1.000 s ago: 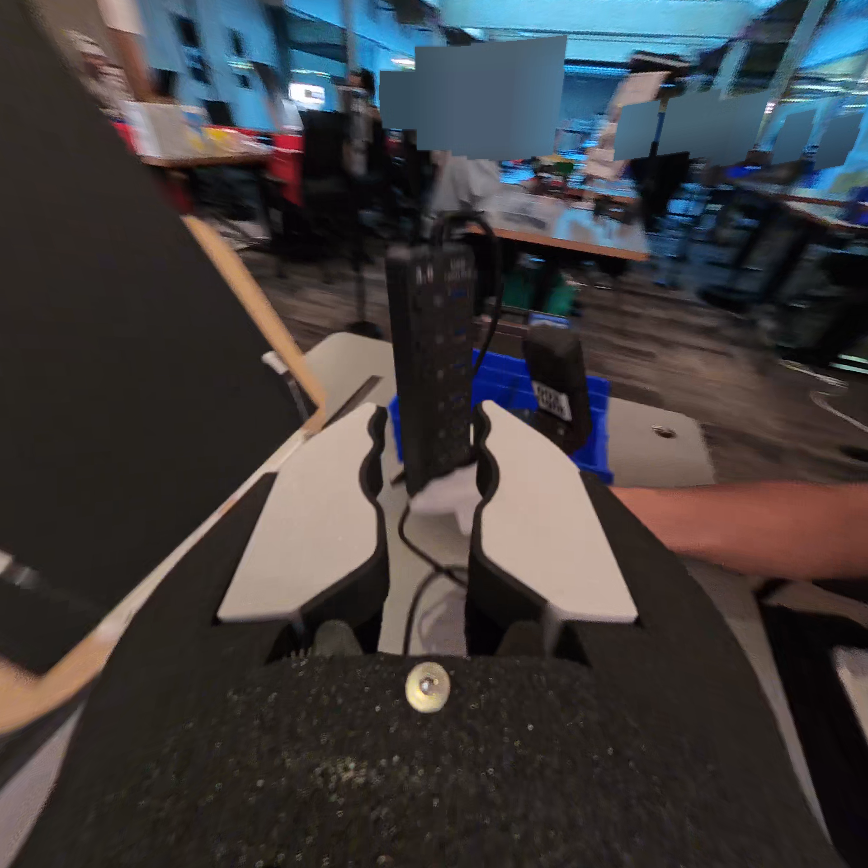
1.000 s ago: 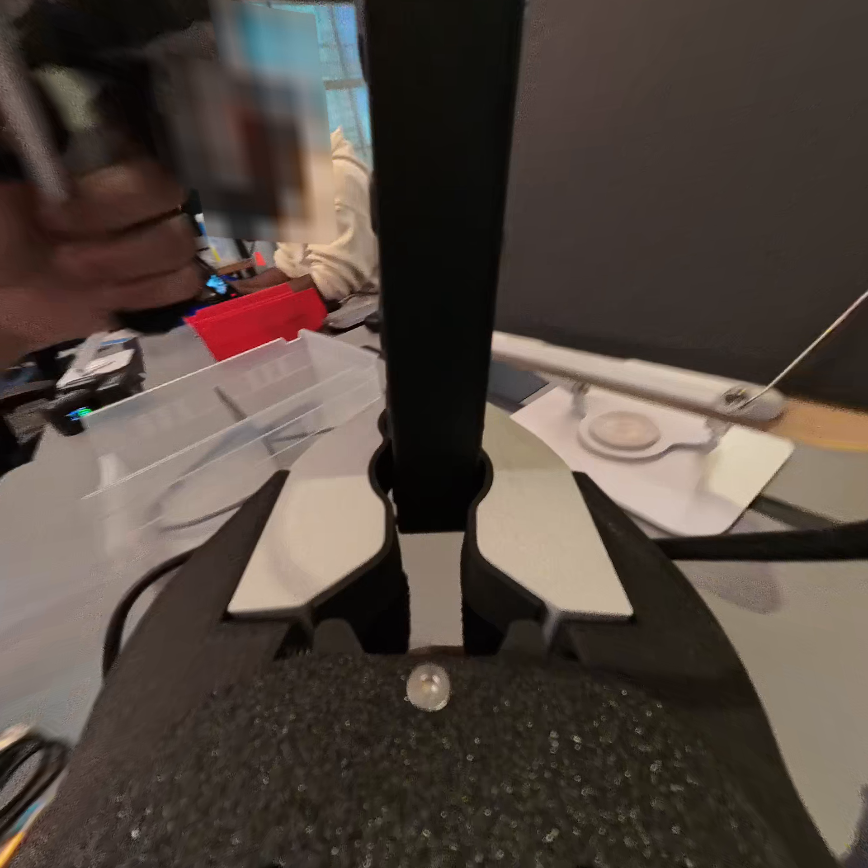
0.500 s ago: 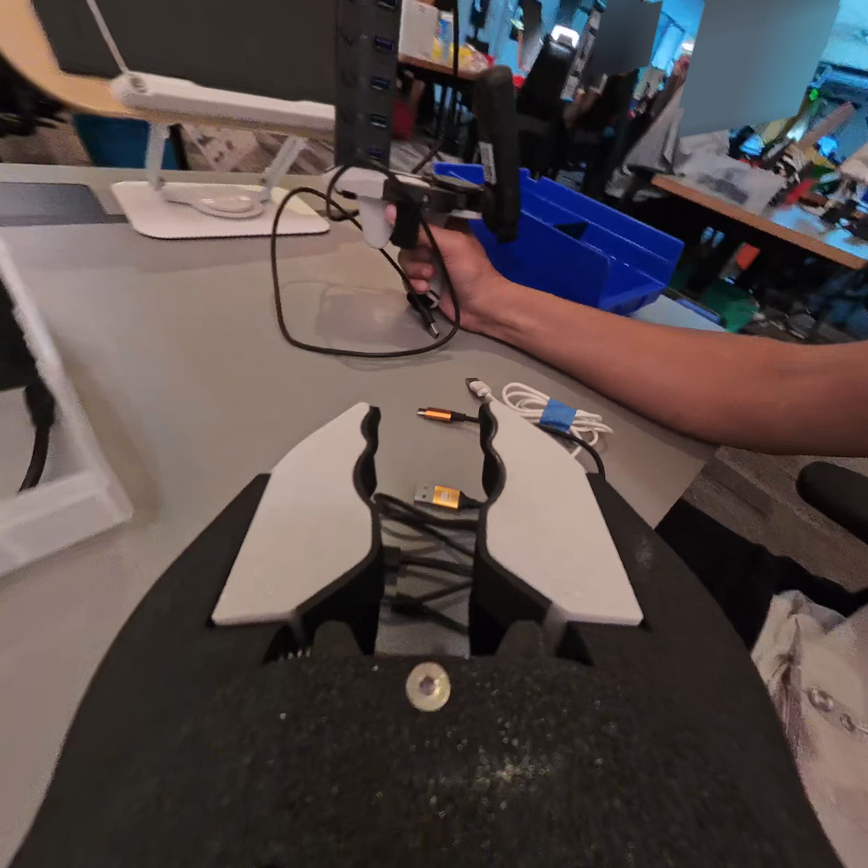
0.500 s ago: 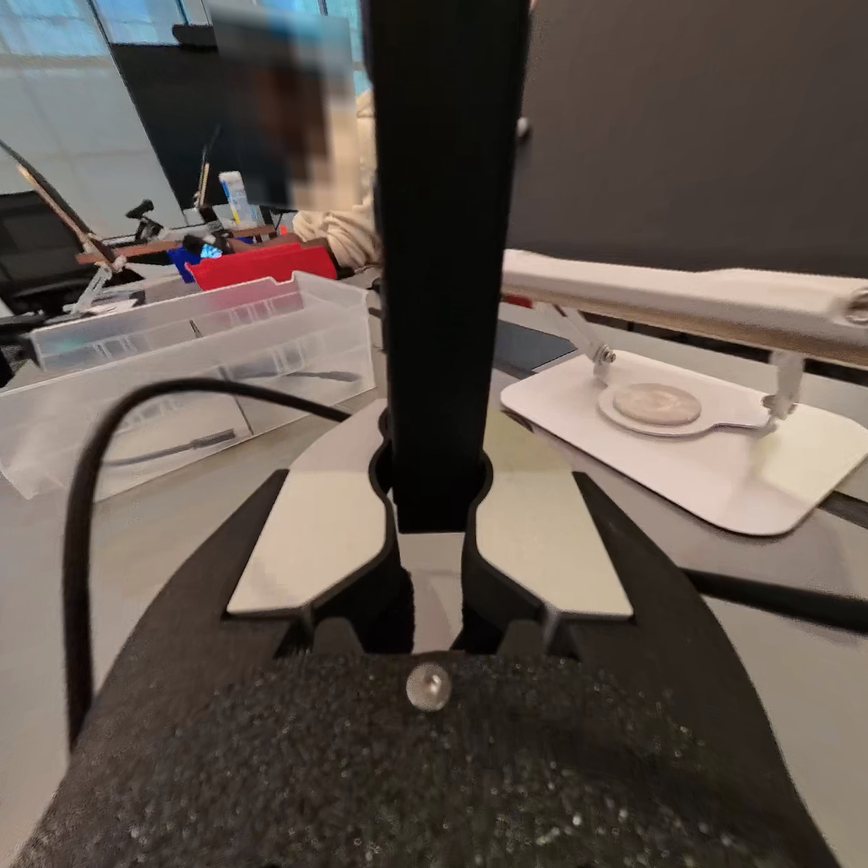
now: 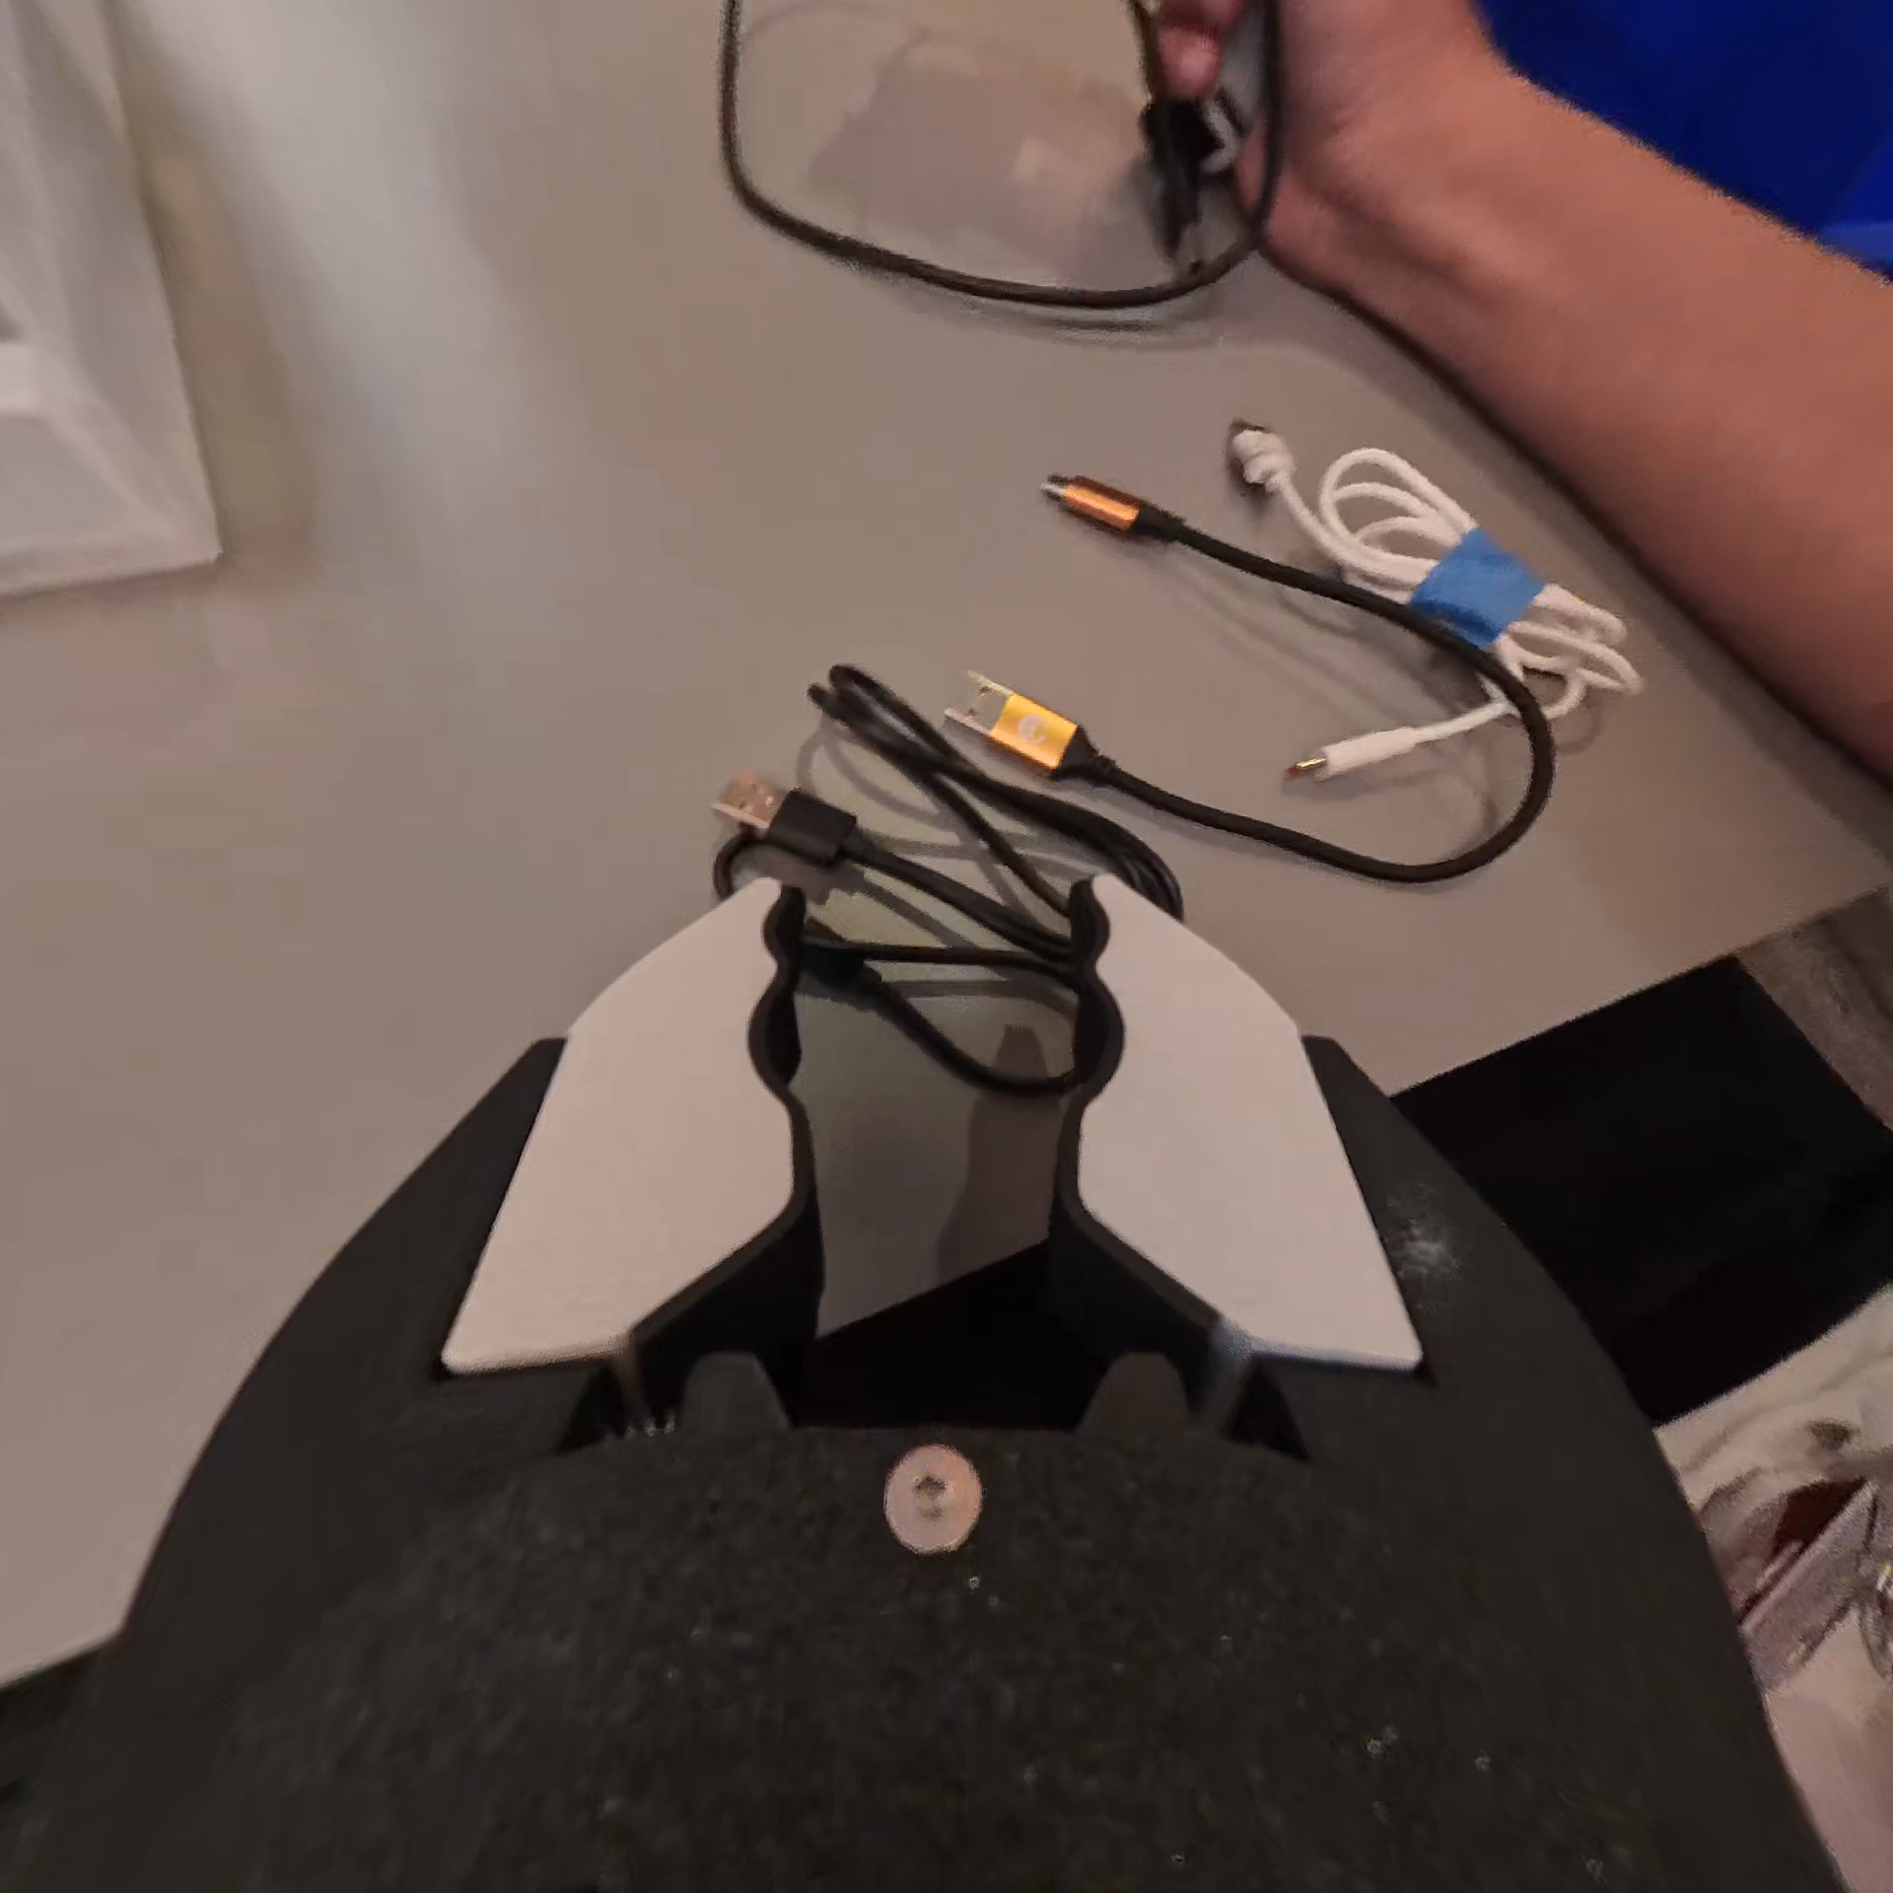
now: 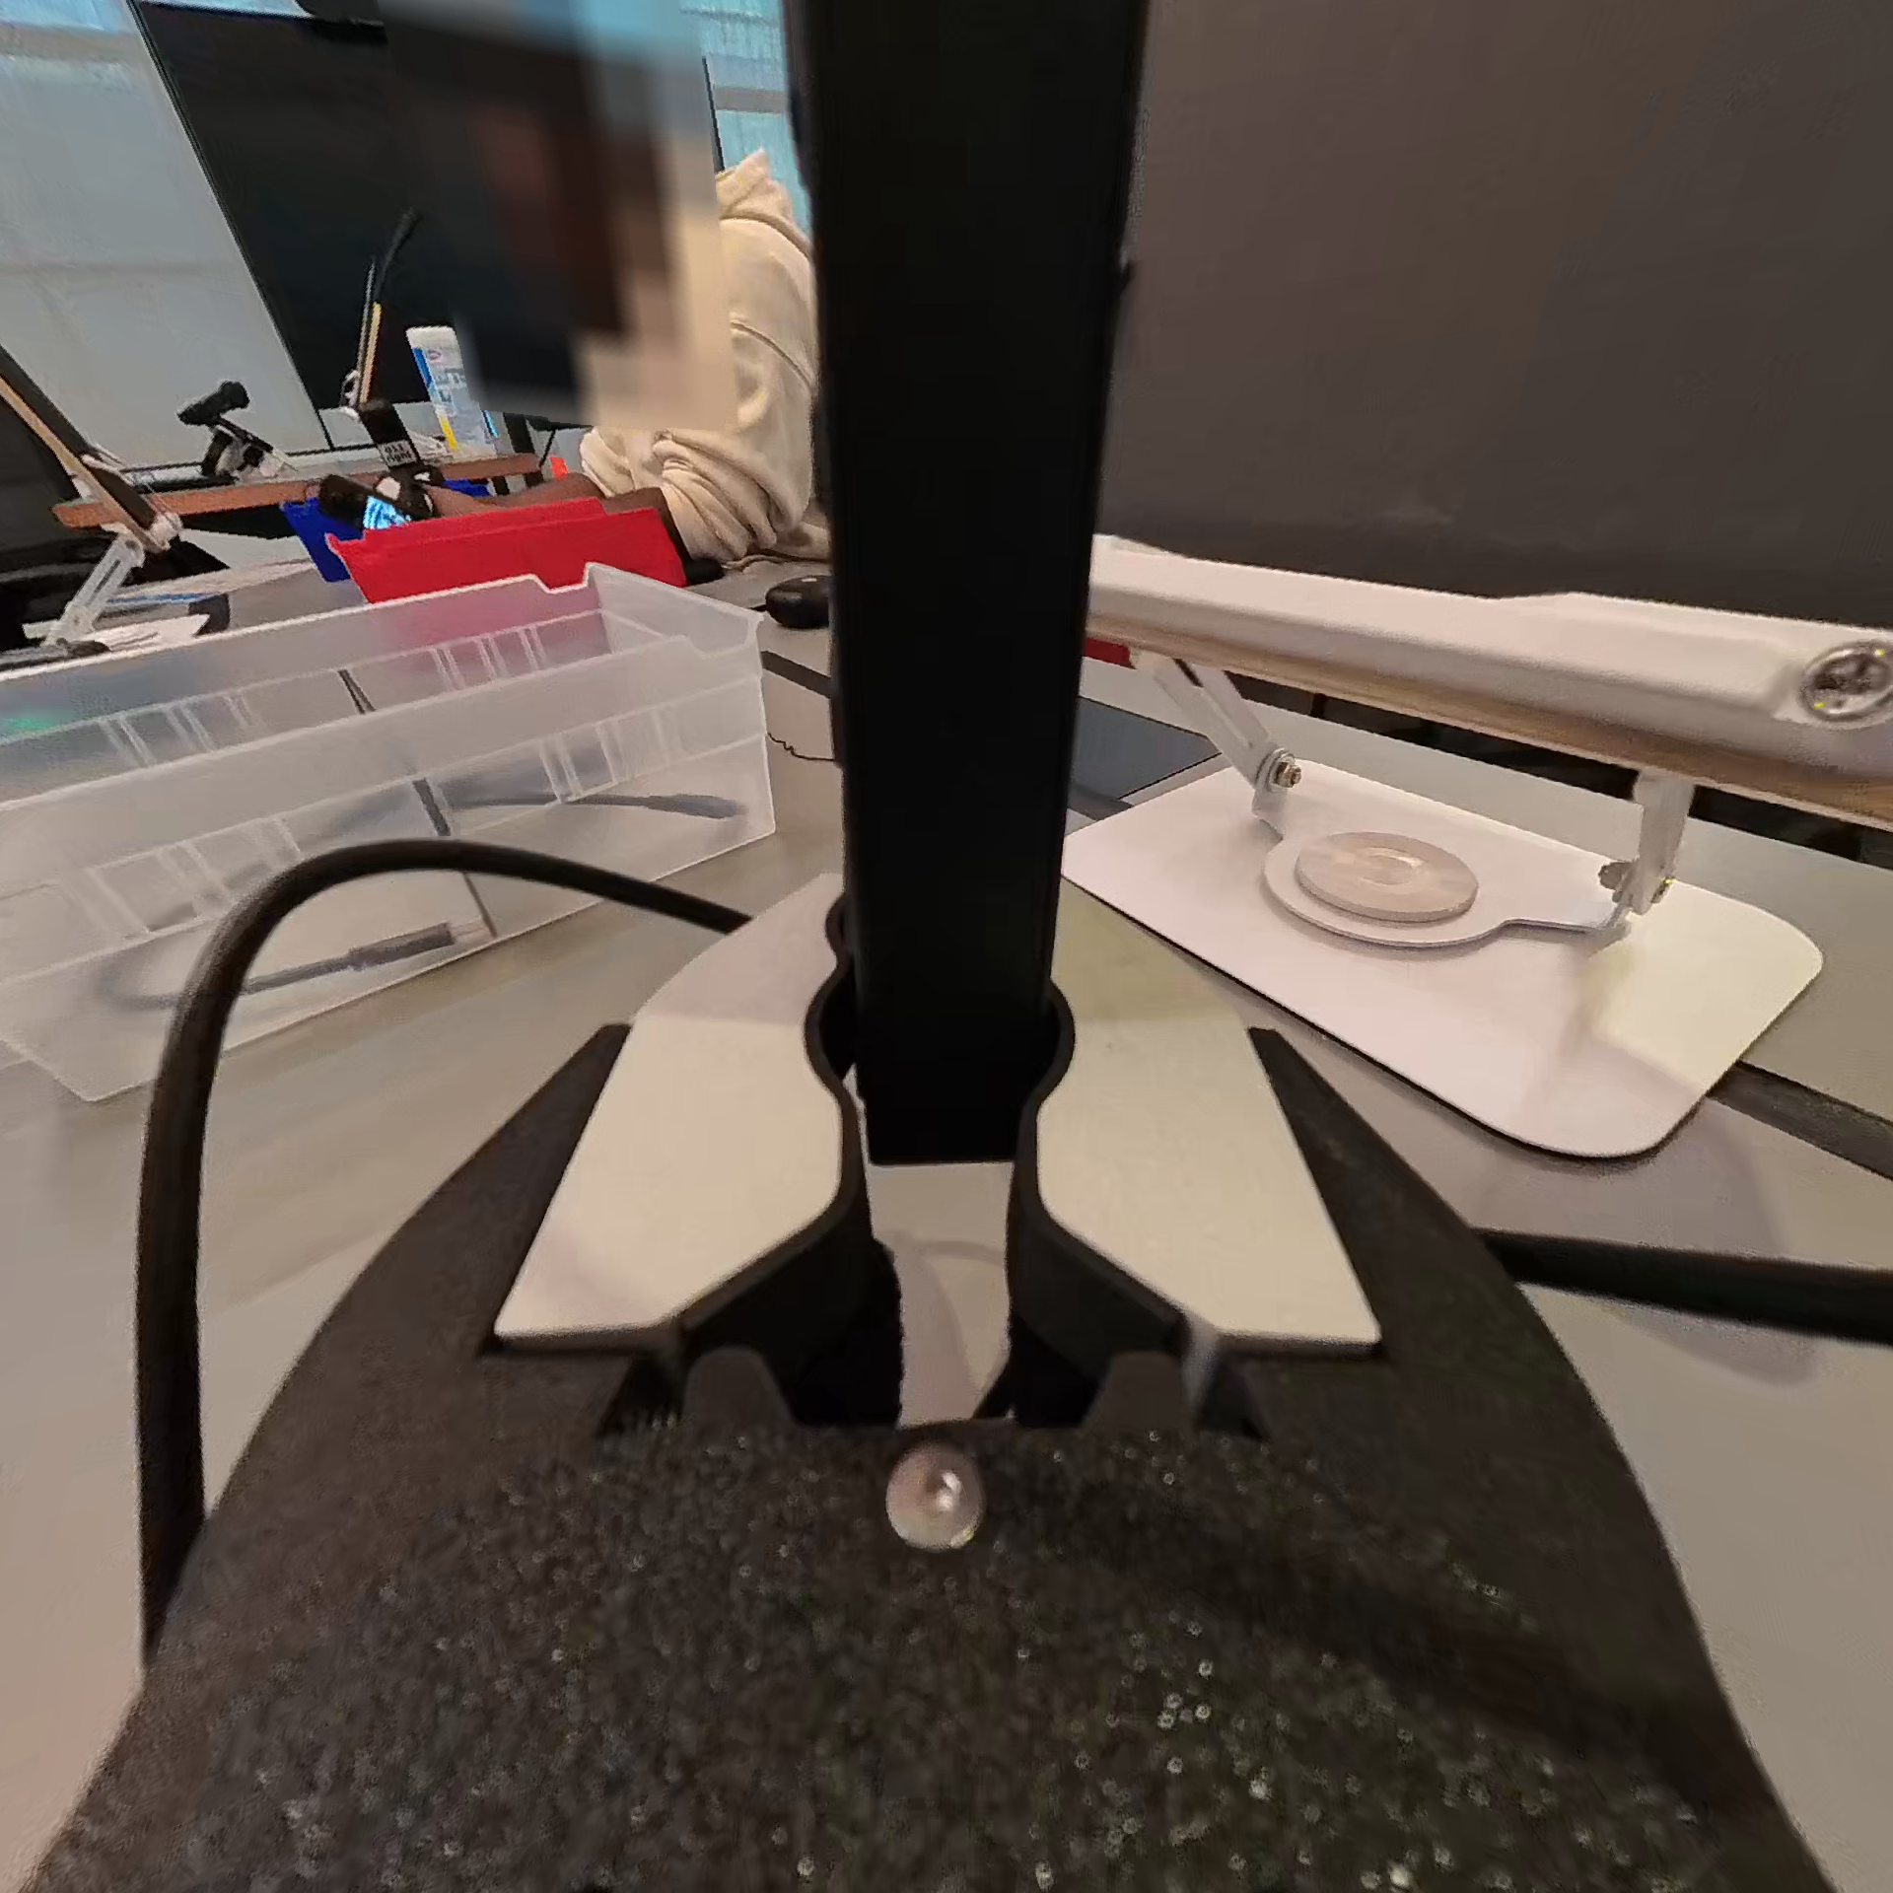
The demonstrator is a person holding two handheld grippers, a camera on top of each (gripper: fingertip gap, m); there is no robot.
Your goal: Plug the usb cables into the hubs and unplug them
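Note:
My left gripper (image 5: 934, 912) is open and empty, hovering over a coiled black USB cable (image 5: 953, 901) whose silver plug (image 5: 753, 801) lies just past the left fingertip. Beyond it lie a black cable with orange plugs (image 5: 1024, 729) and a white cable bundle (image 5: 1475, 574) bound with blue tape. My right gripper (image 6: 948, 973) is shut on a long black USB hub (image 6: 963, 533) held upright. The hub's black cord (image 6: 205, 1024) loops to the left, and it also shows in the left wrist view (image 5: 922, 266).
A person's forearm (image 5: 1598, 338) reaches across the grey table (image 5: 461, 615) at the right, near its edge. A clear plastic bin (image 6: 338, 758) stands at the left, a white lamp base (image 6: 1475, 953) at the right, a blue bin (image 5: 1741, 102) behind the arm.
My left gripper has swung away from the hub and tilted down over the cables, and its jaws have opened wider. The right gripper keeps holding the hub, nearly still.

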